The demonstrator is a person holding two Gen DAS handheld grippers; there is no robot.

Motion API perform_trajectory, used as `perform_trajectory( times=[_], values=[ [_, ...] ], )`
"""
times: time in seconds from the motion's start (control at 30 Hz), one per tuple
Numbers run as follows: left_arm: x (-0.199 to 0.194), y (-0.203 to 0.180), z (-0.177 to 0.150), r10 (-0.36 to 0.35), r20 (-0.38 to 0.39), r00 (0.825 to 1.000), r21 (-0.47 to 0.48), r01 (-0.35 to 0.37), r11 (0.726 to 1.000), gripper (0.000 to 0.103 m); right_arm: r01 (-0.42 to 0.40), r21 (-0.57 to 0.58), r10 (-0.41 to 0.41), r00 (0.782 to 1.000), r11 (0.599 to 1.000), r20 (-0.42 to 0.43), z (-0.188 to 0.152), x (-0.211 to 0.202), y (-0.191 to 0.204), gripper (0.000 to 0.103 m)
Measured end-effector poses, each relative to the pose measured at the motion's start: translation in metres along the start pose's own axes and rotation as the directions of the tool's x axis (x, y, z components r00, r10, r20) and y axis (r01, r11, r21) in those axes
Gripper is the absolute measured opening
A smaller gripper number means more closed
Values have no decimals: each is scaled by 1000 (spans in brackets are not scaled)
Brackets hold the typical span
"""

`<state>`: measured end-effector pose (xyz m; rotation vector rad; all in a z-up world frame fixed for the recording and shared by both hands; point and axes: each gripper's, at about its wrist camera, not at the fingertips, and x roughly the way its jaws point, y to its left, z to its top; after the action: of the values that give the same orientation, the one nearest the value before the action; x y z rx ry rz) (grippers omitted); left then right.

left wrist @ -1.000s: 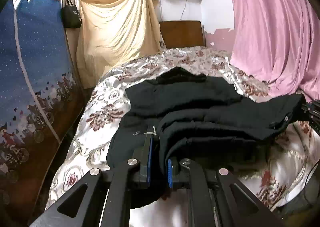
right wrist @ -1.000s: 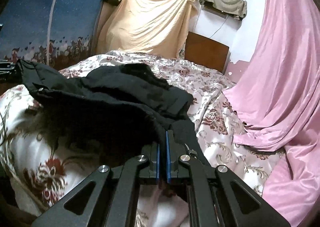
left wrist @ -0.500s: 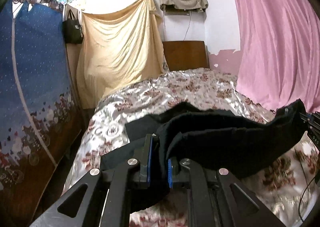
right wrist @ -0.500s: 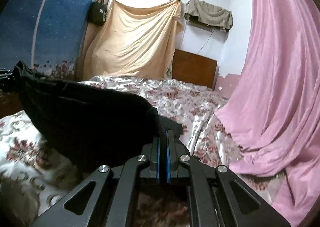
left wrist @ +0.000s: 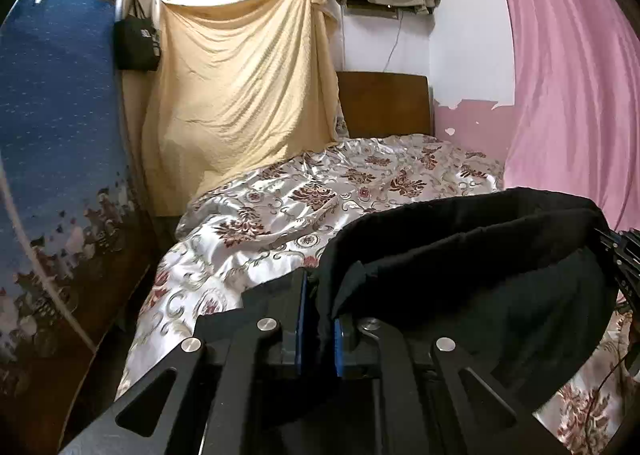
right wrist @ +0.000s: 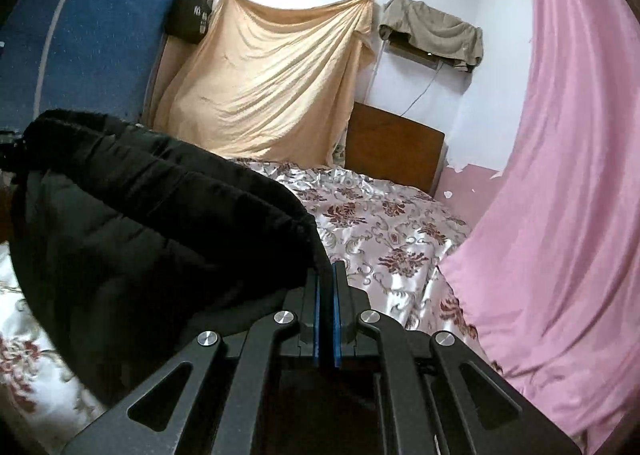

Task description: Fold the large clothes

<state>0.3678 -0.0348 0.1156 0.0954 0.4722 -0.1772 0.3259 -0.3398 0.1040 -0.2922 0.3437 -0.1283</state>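
Observation:
A large black garment hangs in the air between my two grippers, above the bed. My left gripper is shut on one end of its top edge. My right gripper is shut on the other end, and the garment sags leftward from it in thick folds. The right gripper also shows at the right edge of the left wrist view. The garment's lower part droops toward the bedspread and is partly hidden behind the gripper bodies.
The bed wears a shiny floral bedspread with a wooden headboard at the far end. A pink curtain hangs on the right, a yellow cloth at the back, and a blue mattress leans on the left.
Both grippers have risen and lifted the black garment off the bedspread. It lay spread on the bed a second ago and now hangs between them.

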Motion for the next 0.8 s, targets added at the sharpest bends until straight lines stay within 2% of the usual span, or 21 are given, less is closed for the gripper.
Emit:
perform_trajectory(
  times=[0.23,0.37,0.5,0.67,0.8],
  values=[
    [83,5,27,-5,-55,998,13,6,1000,9,-25,4,25,995,1000,-98,28,105,-4,4],
    [119,3,34,18,-64,998,38,-15,999,8,-24,-12,22,989,1000,-145,37,161,3,4],
    [162,6,34,19,-95,995,19,-17,1000,8,-16,-33,9,982,999,-187,42,212,16,4],
    [206,4,23,26,-140,990,14,-24,1000,8,-7,-48,-5,969,999,-245,31,260,32,4],
    [229,4,12,25,-172,985,-1,-25,1000,8,-5,-51,-9,959,999,-283,11,278,36,4]
  ],
)
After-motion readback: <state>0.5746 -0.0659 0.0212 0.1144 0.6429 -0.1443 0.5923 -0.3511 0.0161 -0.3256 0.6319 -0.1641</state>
